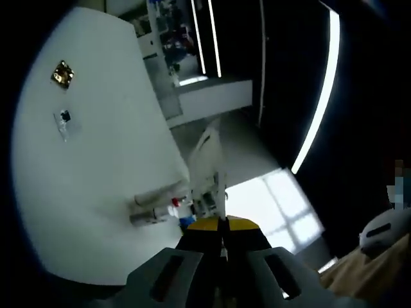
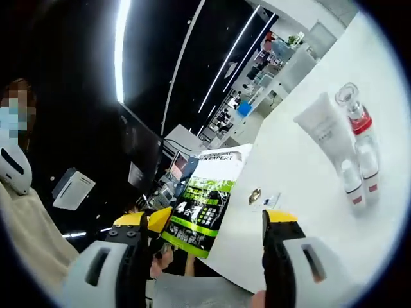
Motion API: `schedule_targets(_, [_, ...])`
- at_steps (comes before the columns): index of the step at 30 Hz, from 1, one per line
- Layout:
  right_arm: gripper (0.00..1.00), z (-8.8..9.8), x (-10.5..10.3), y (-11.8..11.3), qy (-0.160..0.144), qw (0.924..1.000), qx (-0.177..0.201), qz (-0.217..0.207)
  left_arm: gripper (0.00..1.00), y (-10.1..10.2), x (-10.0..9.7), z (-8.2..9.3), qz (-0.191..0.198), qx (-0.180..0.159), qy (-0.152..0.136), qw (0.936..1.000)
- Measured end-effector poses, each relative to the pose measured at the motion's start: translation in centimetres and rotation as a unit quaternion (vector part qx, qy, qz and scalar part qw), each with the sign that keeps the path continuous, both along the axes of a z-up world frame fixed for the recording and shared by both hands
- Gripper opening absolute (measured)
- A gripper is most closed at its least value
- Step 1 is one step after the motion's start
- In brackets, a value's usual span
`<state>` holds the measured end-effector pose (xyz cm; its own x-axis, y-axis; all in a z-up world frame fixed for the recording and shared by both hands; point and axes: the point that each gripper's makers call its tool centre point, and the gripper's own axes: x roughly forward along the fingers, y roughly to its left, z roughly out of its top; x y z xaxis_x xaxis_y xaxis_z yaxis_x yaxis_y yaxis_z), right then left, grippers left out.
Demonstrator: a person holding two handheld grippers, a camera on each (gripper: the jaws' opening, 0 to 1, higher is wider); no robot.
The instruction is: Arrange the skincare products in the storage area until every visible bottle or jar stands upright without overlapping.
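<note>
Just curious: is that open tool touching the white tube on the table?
Apart. The right gripper view shows the right tool open, with bare table between it and the white tube.

A white tube [image 2: 323,126] lies flat on the white table [image 2: 302,192], just beside a clear red-banded bottle [image 2: 358,122] and two small white bottles [image 2: 359,173], all lying down, side by side.
</note>
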<state>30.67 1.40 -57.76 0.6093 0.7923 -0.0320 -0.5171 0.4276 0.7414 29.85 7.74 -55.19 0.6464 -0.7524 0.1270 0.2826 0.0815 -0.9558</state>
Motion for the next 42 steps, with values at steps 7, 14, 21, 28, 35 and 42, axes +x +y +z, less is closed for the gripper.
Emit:
schedule_targets(7, [0.88,-1.6,0.4,-2.0,0.003,0.9989,-0.043,-0.020,0.00,-0.9,1.5,-2.1,-0.009,0.013,0.025,0.9996])
schedule_targets(14, [0.98,-3.3,0.7,-4.3,0.008,0.9943,-0.100,-0.038,0.00,-1.8,2.8,-4.8,-0.015,0.043,0.051,0.9976])
schedule_targets(21, [0.99,-4.5,1.2,-7.5,-0.015,0.9824,-0.172,-0.072,0.00,-2.8,3.8,-7.7,-0.013,0.064,0.079,0.9947])
schedule_targets(28, [1.00,-5.7,1.0,-10.0,-0.009,0.9736,-0.212,-0.084,0.00,-3.8,4.8,-10.1,-0.008,0.079,0.103,0.9915])
schedule_targets(35, [1.00,-6.3,1.0,-11.7,-0.006,0.9682,-0.230,-0.099,0.00,-4.9,5.8,-12.8,-0.009,0.100,0.125,0.9871])
schedule_targets(42, [1.00,-6.9,1.0,-12.6,0.003,0.9650,-0.239,-0.108,0.00,-6.1,6.1,-15.5,-0.016,0.130,0.133,0.9825])
